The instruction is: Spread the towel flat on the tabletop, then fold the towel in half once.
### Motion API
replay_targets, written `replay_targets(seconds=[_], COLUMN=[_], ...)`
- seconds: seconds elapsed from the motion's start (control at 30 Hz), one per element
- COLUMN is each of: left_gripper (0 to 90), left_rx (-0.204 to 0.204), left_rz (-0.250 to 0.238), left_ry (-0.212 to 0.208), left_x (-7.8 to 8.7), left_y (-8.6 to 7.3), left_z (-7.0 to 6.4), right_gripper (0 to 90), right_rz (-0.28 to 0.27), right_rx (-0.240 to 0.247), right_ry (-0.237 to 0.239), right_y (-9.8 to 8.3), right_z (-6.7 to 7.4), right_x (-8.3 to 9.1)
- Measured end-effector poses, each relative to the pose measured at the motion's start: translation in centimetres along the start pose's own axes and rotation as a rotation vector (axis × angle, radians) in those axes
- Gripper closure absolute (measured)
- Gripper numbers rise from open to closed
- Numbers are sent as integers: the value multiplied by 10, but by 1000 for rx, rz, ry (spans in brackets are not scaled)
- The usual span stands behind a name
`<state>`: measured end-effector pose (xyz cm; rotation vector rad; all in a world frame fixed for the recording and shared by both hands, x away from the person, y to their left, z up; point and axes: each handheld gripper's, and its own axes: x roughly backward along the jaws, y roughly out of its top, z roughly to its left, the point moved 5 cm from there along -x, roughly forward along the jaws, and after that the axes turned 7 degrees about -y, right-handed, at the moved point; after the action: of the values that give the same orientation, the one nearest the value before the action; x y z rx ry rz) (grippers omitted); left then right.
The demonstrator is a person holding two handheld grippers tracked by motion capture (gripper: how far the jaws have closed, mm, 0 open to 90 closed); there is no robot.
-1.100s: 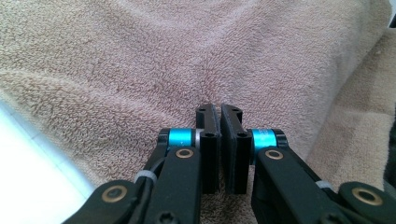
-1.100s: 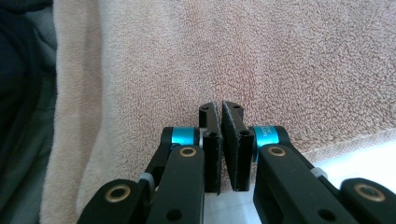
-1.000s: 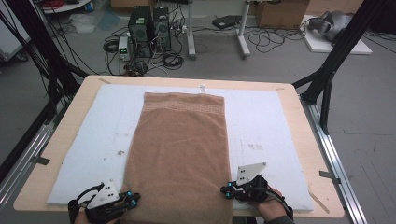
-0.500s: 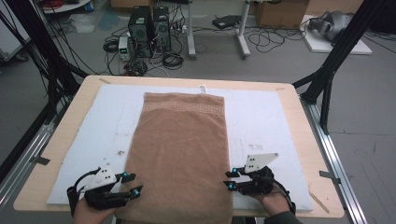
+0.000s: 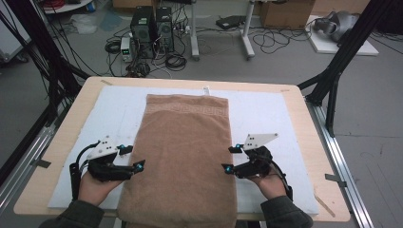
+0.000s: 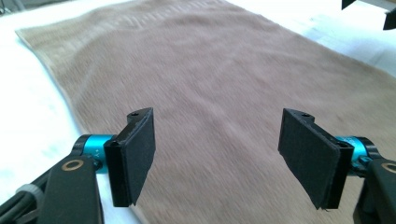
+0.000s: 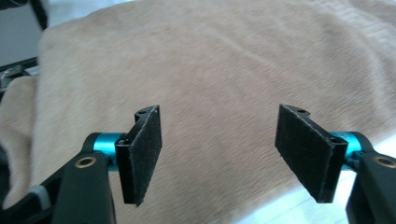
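Note:
A brown towel [image 5: 183,156] lies lengthwise on a white mat [image 5: 266,118], and its near end hangs over the table's front edge. My left gripper [image 5: 134,156] hovers at the towel's left edge, pointing across it. In the left gripper view its jaws [image 6: 224,154] have just been opening and stand wide apart above the towel [image 6: 210,79], with nothing between them. My right gripper [image 5: 230,158] hovers at the towel's right edge, facing the left one. Its jaws [image 7: 219,156] have likewise just been opening, and only the towel's nap [image 7: 210,65] shows beneath them.
The wooden table [image 5: 71,123] carries the mat. Black frame legs [image 5: 332,80] rise at the right and left. Computer towers [image 5: 152,23], cables and boxes sit on the floor beyond the far edge.
Both grippers have moved away from the towel's near corners, farther up its sides and higher. Their jaws, shut a second ago, now stand apart.

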<state>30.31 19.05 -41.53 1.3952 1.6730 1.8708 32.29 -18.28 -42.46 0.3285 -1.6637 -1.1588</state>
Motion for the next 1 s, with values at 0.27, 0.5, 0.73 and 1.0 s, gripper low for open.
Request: replay_targets(seconds=[0.27, 0.5, 0.73, 1.0], left_gripper=[279, 291, 330, 348], left_rx=[-24, -7, 38, 56], left_rz=[15, 7, 15, 74], left_ry=[19, 4, 9, 50], left_x=[-12, -18, -27, -53], left_y=[24, 40, 65, 60], left_z=[19, 38, 69, 96], right_gripper=[299, 298, 298, 315], right_rz=[-16, 10, 23, 73], right_rx=[-17, -19, -14, -27], right_ry=[-16, -43, -93, -153], right_y=[17, 30, 51, 48], right_z=[-20, -45, -75, -99], right_x=[-5, -9, -16, -43])
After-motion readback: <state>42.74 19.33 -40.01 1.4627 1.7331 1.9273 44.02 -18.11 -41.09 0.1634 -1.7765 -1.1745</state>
